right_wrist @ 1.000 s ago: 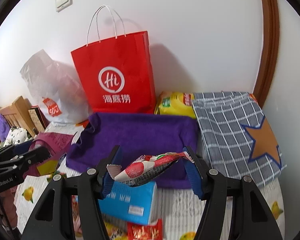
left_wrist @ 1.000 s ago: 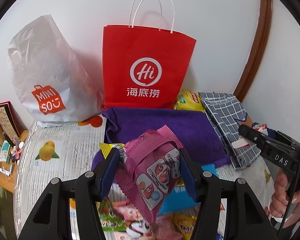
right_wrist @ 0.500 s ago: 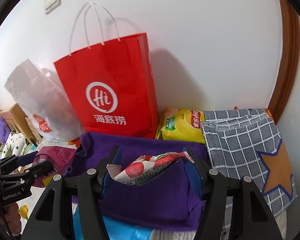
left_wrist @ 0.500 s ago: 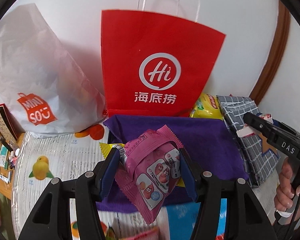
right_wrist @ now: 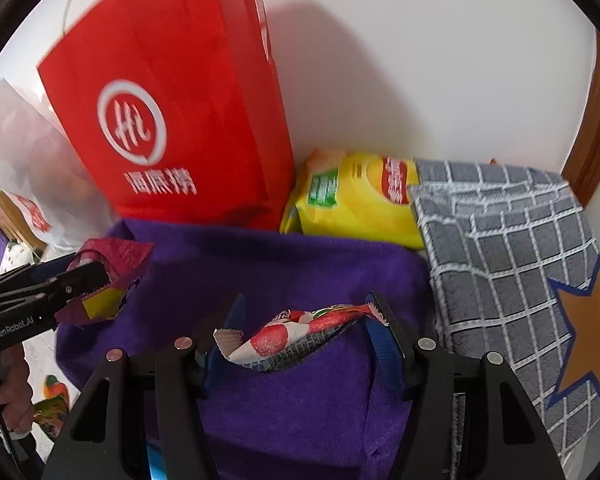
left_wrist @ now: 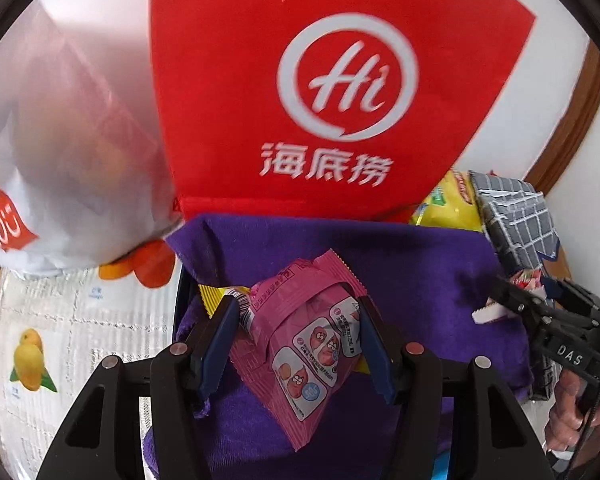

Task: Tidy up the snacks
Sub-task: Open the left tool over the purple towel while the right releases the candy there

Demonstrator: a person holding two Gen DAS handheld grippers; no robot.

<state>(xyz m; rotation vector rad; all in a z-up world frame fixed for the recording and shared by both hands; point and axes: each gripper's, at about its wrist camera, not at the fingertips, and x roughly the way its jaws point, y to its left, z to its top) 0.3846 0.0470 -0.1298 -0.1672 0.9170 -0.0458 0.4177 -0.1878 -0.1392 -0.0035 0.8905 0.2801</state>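
Note:
My left gripper [left_wrist: 296,332] is shut on a pink snack packet [left_wrist: 304,336] with a yellow packet behind it, held above the purple cloth [left_wrist: 420,272]. My right gripper [right_wrist: 304,332] is shut on a white and red strawberry snack packet [right_wrist: 292,336], also above the purple cloth [right_wrist: 300,268]. The left gripper with its pink packet shows at the left of the right wrist view [right_wrist: 104,276]. The right gripper shows at the right of the left wrist view [left_wrist: 512,304].
A red paper bag [left_wrist: 320,92] stands against the wall just behind the cloth. A white plastic bag [left_wrist: 60,140] is to its left. A yellow chips bag [right_wrist: 360,200] and a grey checked cloth bag [right_wrist: 512,264] lie to the right.
Both grippers have moved forward with their packets, from over the loose snacks and blue box to over the purple cloth, close to the red bag.

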